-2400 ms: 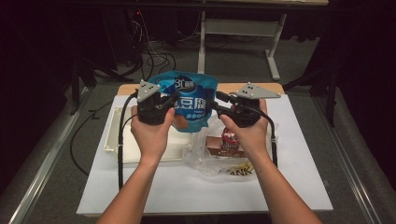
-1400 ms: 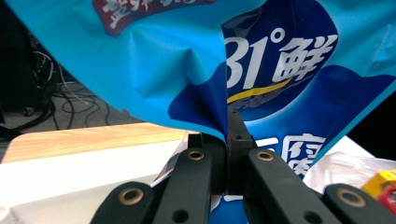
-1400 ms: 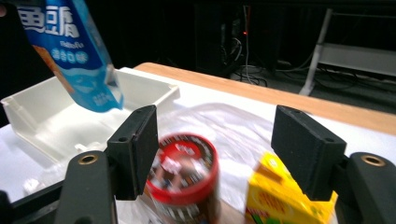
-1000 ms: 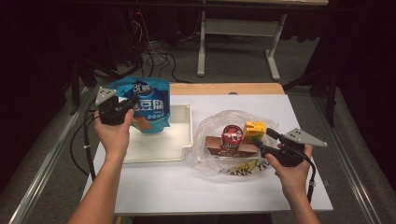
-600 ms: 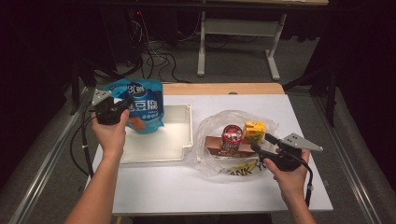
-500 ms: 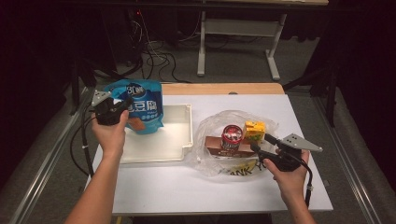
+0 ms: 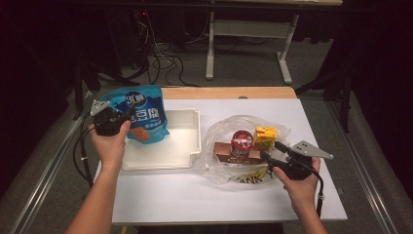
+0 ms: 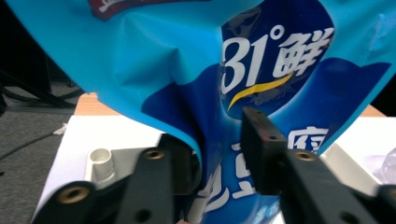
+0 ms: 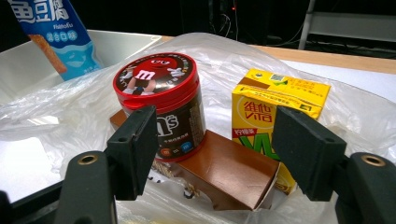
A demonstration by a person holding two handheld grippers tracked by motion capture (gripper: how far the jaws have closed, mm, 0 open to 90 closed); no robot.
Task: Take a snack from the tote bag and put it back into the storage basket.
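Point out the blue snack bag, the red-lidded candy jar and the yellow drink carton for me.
blue snack bag (image 7: 141, 114): high view, on its printed front.
candy jar (image 9: 156, 79): right gripper view, on the red lid.
yellow drink carton (image 9: 280, 95): right gripper view, on its top face.

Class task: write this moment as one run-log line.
left gripper: fingers just opening around blue snack bag over white tray | right gripper: open before candy jar

Blue snack bag (image 8: 196, 70): glossy plastic film, creased. Tray (image 7: 182, 146): smooth matt white plastic. Clear bag (image 9: 70, 121): thin crinkled plastic, shiny. Candy tub (image 9: 161, 102): glossy plastic, red lid. Brown box (image 9: 229, 172), yellow carton (image 9: 275, 105): smooth card. Surface (image 7: 195, 195): matt white.
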